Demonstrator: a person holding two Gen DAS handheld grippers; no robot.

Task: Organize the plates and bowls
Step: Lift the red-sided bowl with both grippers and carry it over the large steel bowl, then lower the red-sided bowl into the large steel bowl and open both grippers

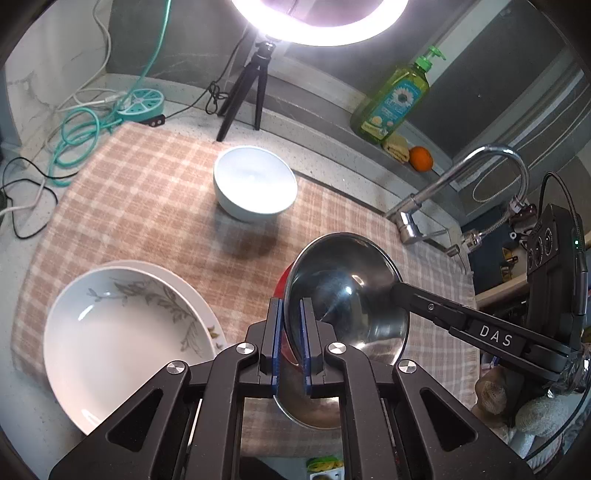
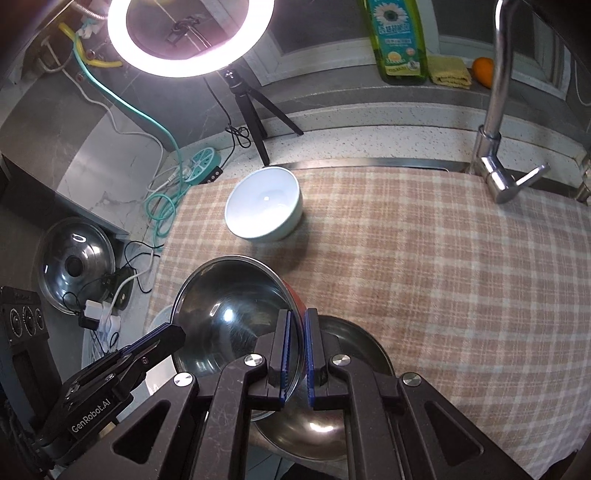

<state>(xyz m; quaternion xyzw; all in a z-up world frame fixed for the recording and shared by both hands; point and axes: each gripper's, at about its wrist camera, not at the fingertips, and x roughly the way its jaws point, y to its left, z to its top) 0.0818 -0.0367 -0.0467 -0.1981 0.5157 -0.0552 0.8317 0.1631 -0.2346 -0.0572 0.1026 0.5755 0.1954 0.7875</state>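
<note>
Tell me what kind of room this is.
Most likely a home kitchen: a chrome tap rises at the counter's back edge, a bottle of dish soap stands on the ledge behind it, and bowls and a plate sit on a checked cloth.

Left wrist view: mounted behind the left gripper (image 1: 291, 306), aimed steeply down and forward along the jaws, close over the checked cloth (image 1: 147, 206). Right wrist view: mounted likewise behind the right gripper (image 2: 297, 317), same steep downward aim, from further right. Shared by both: steel bowl (image 1: 343, 291) up close, white bowl (image 1: 255, 182) further off, ring light (image 1: 321, 22) on its tripod, soap bottle (image 1: 397, 98), faucet (image 1: 480, 170). Opposite gripper visible at each view's edge.
</note>
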